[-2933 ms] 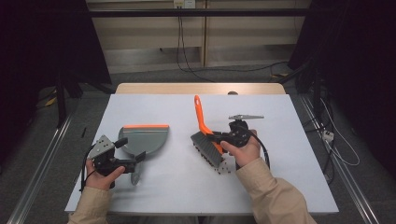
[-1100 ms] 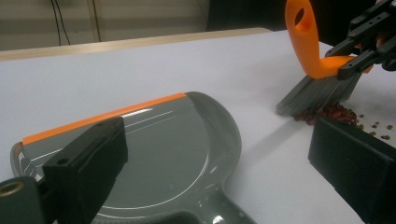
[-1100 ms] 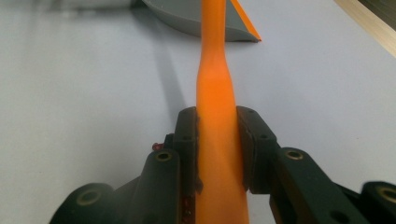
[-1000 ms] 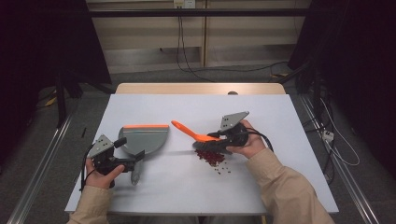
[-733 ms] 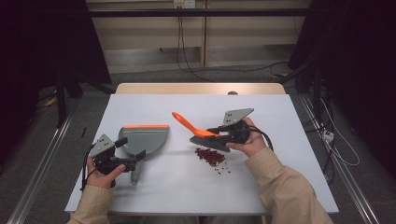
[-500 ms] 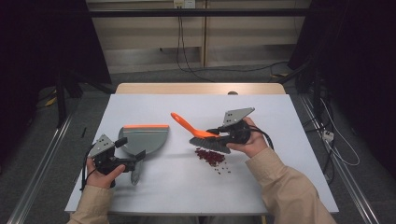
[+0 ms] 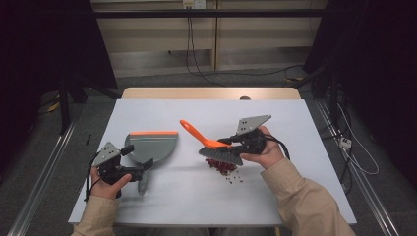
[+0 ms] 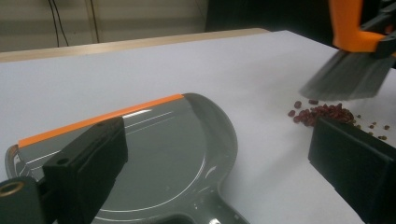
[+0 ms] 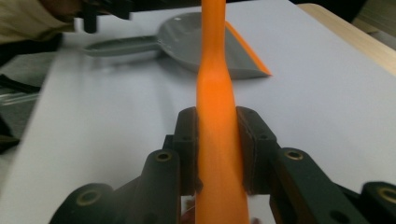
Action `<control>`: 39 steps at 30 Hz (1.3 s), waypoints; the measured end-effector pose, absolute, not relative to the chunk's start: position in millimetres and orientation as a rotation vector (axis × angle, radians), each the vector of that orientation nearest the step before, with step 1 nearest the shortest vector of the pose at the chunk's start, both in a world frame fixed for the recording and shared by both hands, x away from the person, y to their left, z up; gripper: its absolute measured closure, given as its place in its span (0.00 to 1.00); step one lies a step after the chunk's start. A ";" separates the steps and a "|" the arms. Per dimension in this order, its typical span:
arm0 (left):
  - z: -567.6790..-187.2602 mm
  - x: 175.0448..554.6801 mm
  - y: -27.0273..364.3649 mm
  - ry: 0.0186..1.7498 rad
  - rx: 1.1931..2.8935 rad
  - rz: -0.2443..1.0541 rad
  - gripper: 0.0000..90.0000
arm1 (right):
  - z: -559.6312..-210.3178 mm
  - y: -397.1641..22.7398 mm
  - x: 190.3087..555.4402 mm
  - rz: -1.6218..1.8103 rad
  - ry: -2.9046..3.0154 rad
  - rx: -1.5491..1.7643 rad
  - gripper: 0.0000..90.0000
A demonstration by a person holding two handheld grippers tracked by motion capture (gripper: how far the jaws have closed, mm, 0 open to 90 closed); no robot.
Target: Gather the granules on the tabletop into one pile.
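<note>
Clamped hard on the orange handle of the brush point(image 7: 209, 143), the right tool point(image 7: 230, 142) has both pads pressed flat against it, as the right gripper view shows point(image 9: 218, 154). It holds the brush low and tilted, with the grey bristles point(image 8: 348, 77) just above a small heap of dark red beans point(image 7: 223, 167) on the white tabletop point(image 7: 295, 123); a few loose beans lie scattered toward the person's side of the heap. The left tool point(image 7: 142, 164) has its jaws spread wide, one on each side of the grey dustpan's point(image 7: 150, 147) handle, with clear gaps and no pad touching it. That dustpan lies flat, its orange lip point(image 8: 100, 119) on the far side, well apart from the beans. Bare tabletop lies between the dustpan and the heap, with nothing in the way.
</note>
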State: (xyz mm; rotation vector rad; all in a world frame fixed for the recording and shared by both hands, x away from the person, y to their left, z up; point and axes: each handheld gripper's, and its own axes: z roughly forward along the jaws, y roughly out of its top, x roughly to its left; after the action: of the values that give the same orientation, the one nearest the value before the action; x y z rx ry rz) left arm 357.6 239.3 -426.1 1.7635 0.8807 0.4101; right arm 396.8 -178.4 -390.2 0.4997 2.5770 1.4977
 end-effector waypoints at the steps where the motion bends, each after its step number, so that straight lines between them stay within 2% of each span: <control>1: -426.0 357.5 239.6 0.880 1.764 0.412 0.05 | -389.4 -177.1 392.1 1.516 2.588 0.494 0.80; 9: -426.0 357.3 240.2 0.881 1.764 0.415 0.05 | -411.5 -180.5 363.9 1.587 2.739 0.439 0.80; 18: -426.9 358.9 238.9 0.891 1.760 0.413 0.05 | -426.3 -183.2 392.2 1.564 2.760 0.418 0.79; 24: -427.0 359.2 240.7 0.895 1.756 0.414 0.05 | -427.1 -178.3 410.7 1.571 2.747 0.418 0.79; 30: -426.7 359.2 241.8 0.887 1.764 0.418 0.05 | -421.7 -178.9 413.6 1.628 2.711 0.473 0.80; 39: -427.6 359.4 239.1 0.870 1.763 0.389 0.05 | -399.2 -211.3 415.3 1.574 2.473 0.767 0.79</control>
State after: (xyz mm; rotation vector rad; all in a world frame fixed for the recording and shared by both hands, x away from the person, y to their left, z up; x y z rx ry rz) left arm 359.4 239.1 -427.6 1.7628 0.8701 0.3894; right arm 415.3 -211.3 -399.2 0.7666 2.4732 1.5737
